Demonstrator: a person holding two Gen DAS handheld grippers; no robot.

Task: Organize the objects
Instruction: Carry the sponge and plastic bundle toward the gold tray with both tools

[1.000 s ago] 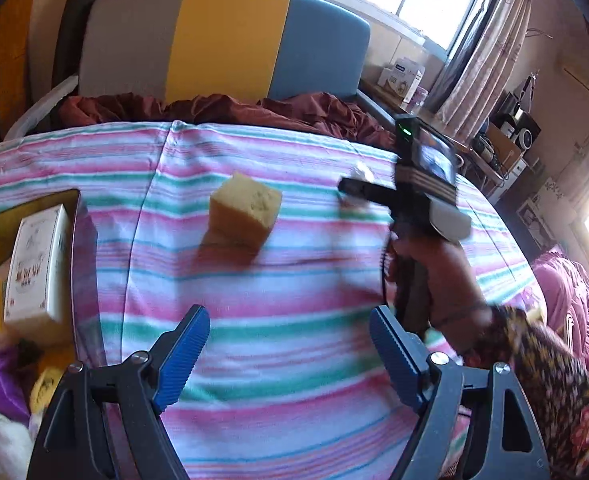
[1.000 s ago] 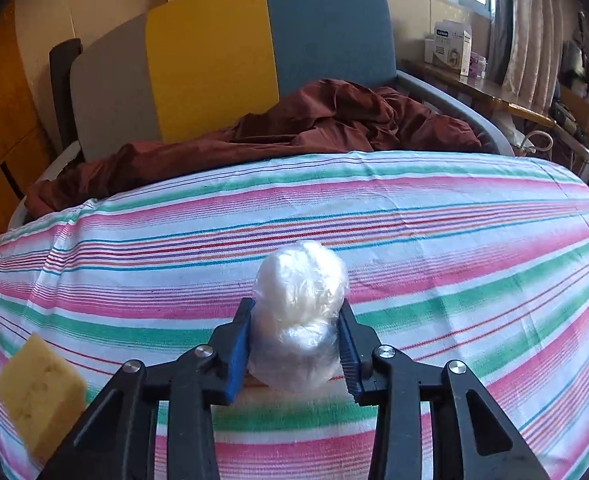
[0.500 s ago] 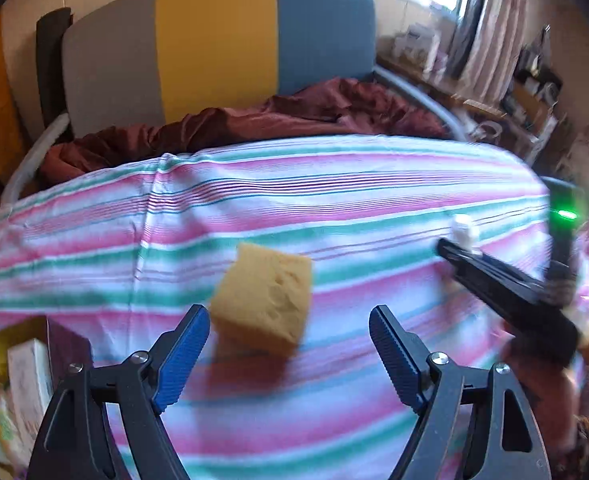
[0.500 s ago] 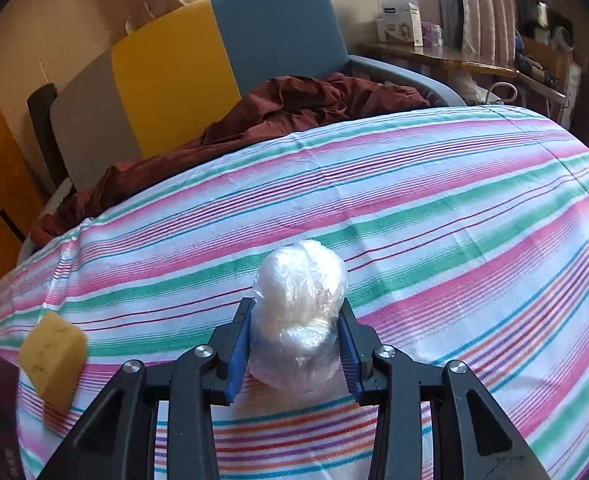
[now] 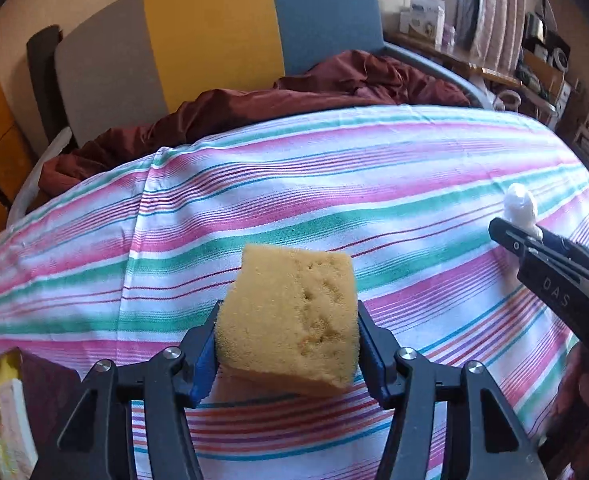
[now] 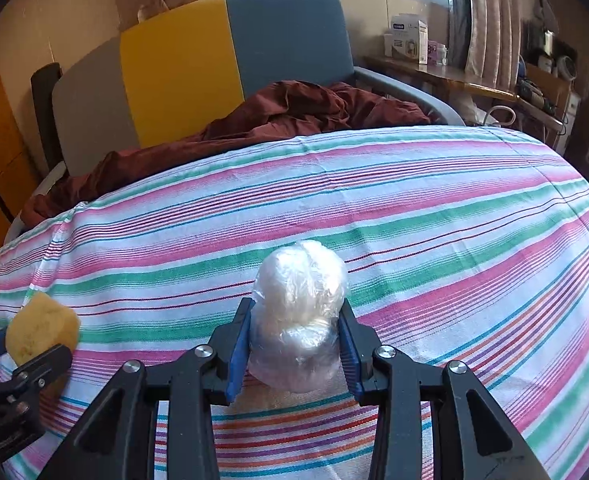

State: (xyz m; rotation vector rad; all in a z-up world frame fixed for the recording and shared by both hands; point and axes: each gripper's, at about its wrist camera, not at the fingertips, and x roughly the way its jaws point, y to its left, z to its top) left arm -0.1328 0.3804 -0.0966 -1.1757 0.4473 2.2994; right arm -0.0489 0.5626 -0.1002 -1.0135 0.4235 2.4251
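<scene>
A yellow sponge block (image 5: 294,312) lies on the striped cloth (image 5: 334,184) between the blue pads of my left gripper (image 5: 288,322). Its jaws are closing and both pads touch the sponge's sides. In the right wrist view a ball wrapped in clear plastic (image 6: 300,292) is held just above the cloth, with my right gripper (image 6: 296,340) shut on it. The same sponge (image 6: 40,324) and the left gripper (image 6: 22,376) show at that view's left edge. In the left wrist view the right gripper (image 5: 526,232) and its ball (image 5: 520,204) appear at the right.
A box holding a white carton (image 5: 12,420) sits at the cloth's lower left. Behind the table stands a grey, yellow and blue chair (image 5: 214,40) with a maroon cloth (image 5: 294,92) heaped on it. A shelf with boxes (image 6: 410,38) runs along the window at right.
My left gripper moved forward and down to the sponge, and its jaws narrowed from wide open onto the sponge's sides. The right gripper shifted a little across the cloth, still holding the wrapped ball.
</scene>
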